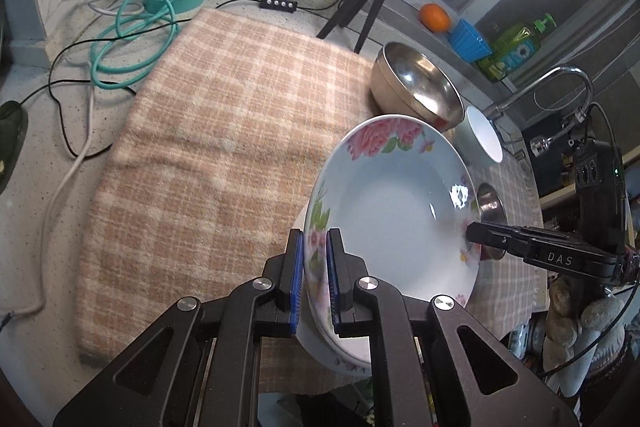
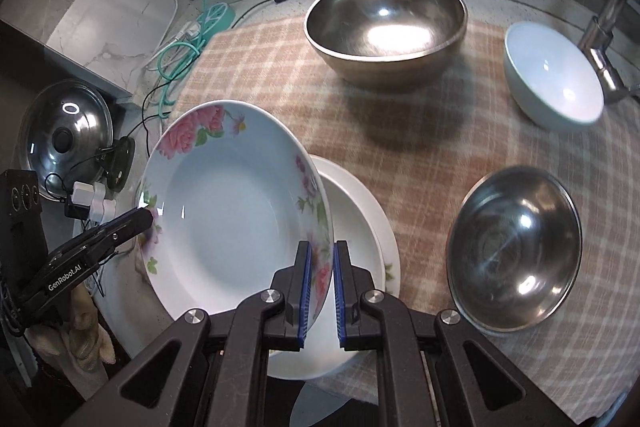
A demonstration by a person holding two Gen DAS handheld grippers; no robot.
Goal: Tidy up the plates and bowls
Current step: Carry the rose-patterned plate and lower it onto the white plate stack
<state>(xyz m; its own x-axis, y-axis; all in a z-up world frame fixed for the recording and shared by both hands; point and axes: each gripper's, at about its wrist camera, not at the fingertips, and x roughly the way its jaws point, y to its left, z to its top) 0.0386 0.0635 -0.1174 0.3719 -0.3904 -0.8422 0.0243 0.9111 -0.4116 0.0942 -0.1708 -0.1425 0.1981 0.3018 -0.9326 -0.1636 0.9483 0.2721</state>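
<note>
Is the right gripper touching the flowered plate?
Touching. The right wrist view shows the right gripper with both blue pads clamped on the flowered plate rim.

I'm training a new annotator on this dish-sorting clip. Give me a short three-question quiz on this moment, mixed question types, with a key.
1. True or false: the floral plate lies flat on the checked cloth.
2. How many grippers grip the floral plate's rim? A) none B) one C) two
3. Fill in: besides the floral plate, the cloth holds two steel bowls and one ____ bowl.

Key
1. False: it is tilted and held up above the white plates.
2. C: the left gripper and right gripper clamp opposite edges.
3. White: the white bowl sits right of the large steel bowl; the small steel bowl is nearer the camera.
</note>
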